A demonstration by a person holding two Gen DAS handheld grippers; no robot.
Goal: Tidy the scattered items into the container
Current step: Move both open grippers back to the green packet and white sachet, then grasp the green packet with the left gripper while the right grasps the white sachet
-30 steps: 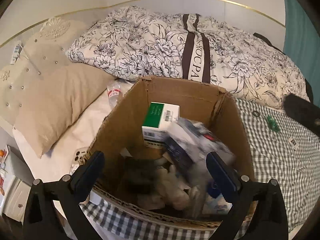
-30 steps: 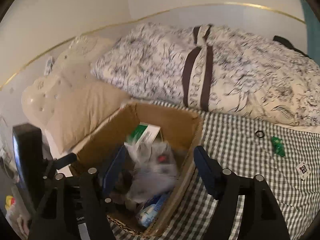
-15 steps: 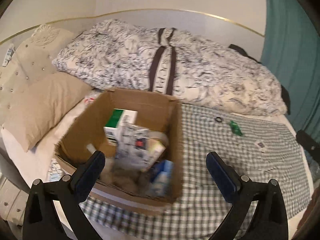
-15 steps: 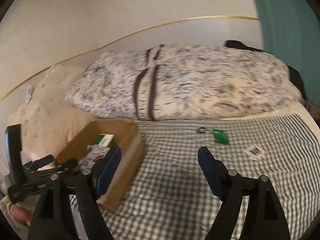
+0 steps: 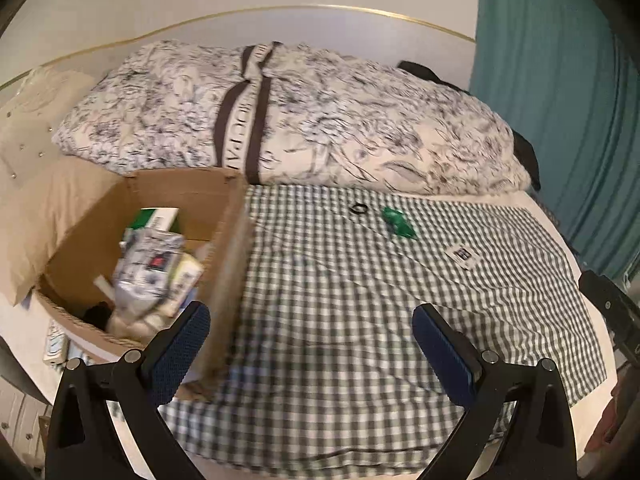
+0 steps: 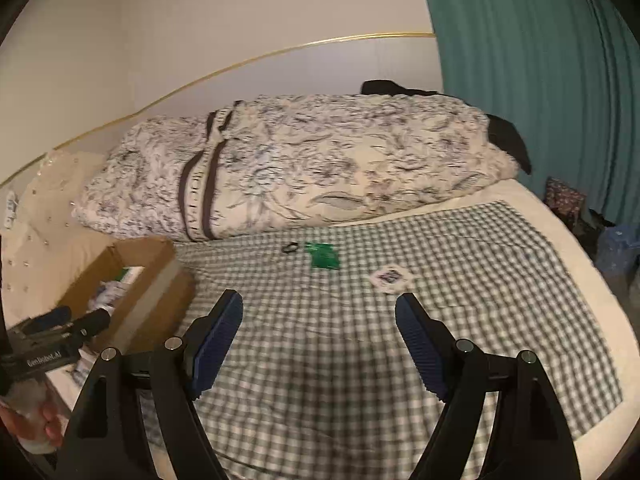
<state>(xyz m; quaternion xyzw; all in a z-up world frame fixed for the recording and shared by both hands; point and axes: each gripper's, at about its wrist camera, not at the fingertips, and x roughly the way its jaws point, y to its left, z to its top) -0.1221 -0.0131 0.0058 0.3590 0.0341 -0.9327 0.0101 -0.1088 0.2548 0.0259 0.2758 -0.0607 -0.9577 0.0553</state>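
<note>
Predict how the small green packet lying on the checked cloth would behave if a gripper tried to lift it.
The small green crinkled packet lies nearly flat on the grey-and-white checked cloth, so it is probably light and floppy. With no edge standing up, jaws might snag cloth too. It seems unlikely to roll.

The bed (image 5: 532, 200) carries a green-and-white checked cloth (image 5: 340, 300) spread straight ahead of both hand-held grippers. On the cloth, a cardboard box (image 5: 228, 240) stands ahead and to the left of the left hand-held gripper (image 5: 312, 344). Farther ahead lie a small black ring (image 5: 359, 208), a green packet (image 5: 397, 222) just beside it to the right, and a white card with a dark print (image 5: 462, 255) farther right. Beyond these, a rolled floral duvet (image 5: 320, 120) lies across the bed. A beige pillow (image 5: 36, 208) rests left of the box.

From the right hand-held gripper (image 6: 319, 340), the ring (image 6: 290, 247), packet (image 6: 323, 255) and card (image 6: 389, 277) lie ahead.
</note>
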